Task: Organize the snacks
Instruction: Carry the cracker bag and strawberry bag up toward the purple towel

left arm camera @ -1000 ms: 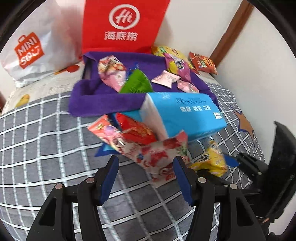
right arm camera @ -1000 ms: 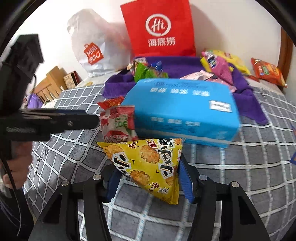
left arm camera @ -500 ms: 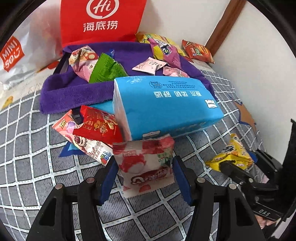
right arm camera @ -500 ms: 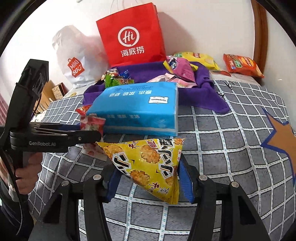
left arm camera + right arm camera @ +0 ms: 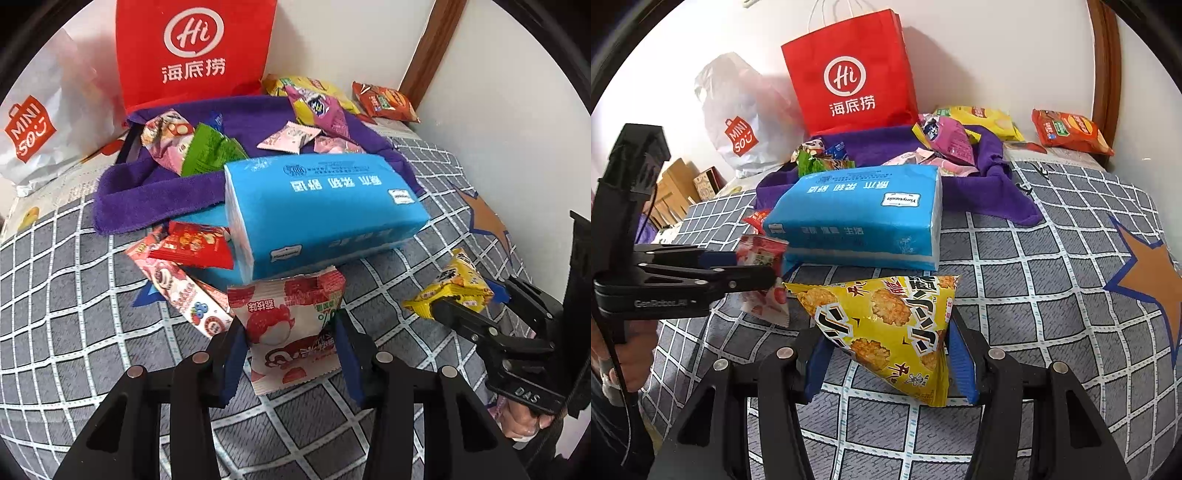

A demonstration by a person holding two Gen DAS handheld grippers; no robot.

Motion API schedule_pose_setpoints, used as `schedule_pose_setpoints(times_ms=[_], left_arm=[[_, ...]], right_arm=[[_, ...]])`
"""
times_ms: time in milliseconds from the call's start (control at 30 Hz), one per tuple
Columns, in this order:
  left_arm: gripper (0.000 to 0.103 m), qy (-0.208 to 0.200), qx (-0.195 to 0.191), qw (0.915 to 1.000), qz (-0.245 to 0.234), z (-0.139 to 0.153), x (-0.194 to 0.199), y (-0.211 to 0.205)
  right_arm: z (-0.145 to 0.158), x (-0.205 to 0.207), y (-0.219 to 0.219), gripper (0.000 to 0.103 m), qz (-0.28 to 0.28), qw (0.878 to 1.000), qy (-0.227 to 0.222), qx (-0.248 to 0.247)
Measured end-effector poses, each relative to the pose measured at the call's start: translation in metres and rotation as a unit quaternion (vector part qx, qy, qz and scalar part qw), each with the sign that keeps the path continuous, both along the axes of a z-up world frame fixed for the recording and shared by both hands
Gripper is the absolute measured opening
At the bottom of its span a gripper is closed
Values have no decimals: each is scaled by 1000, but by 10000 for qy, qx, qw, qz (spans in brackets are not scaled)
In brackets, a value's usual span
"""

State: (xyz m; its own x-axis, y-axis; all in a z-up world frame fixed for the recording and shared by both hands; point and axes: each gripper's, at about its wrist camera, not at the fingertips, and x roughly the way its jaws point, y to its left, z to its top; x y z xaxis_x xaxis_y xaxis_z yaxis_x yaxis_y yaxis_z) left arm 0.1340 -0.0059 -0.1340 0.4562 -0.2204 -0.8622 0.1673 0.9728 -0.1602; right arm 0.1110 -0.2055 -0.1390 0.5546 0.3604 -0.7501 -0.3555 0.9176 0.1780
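A red-and-white strawberry snack packet (image 5: 288,332) lies on the checked bedspread, just in front of a blue tissue pack (image 5: 321,206). My left gripper (image 5: 288,347) straddles it with its jaws closing, and both blue pads touch the packet's sides. The right wrist view shows the same packet (image 5: 764,251) pinched between those fingers (image 5: 753,269). My right gripper (image 5: 886,354) is shut on a yellow rice-cracker packet (image 5: 886,321) and holds it above the bedspread. In the left wrist view this packet (image 5: 450,291) hangs at the right.
A purple towel (image 5: 147,192) behind the tissue pack bears several snack packets. A red paper bag (image 5: 192,51) and a white plastic bag (image 5: 37,125) stand against the wall. Two more packets (image 5: 192,245) lie left of the tissue pack; an orange one (image 5: 384,101) lies far right.
My left gripper has slid in around the strawberry packet and its jaws have narrowed onto it. The right gripper has swung sideways with the yellow packet still in it.
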Motion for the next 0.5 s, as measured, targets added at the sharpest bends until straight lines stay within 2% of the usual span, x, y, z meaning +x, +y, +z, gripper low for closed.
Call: schedule_pose_setpoints(times_ms=[200,500], left_arm=[[43,-80,-180,9998,68,18,-4,13],[43,-273,-257,9992,138,59,13,31]], right_arm=[[15,2,2,56,-26,9999,-123,27],[49,28,12,56,-147,9994,-303,37]])
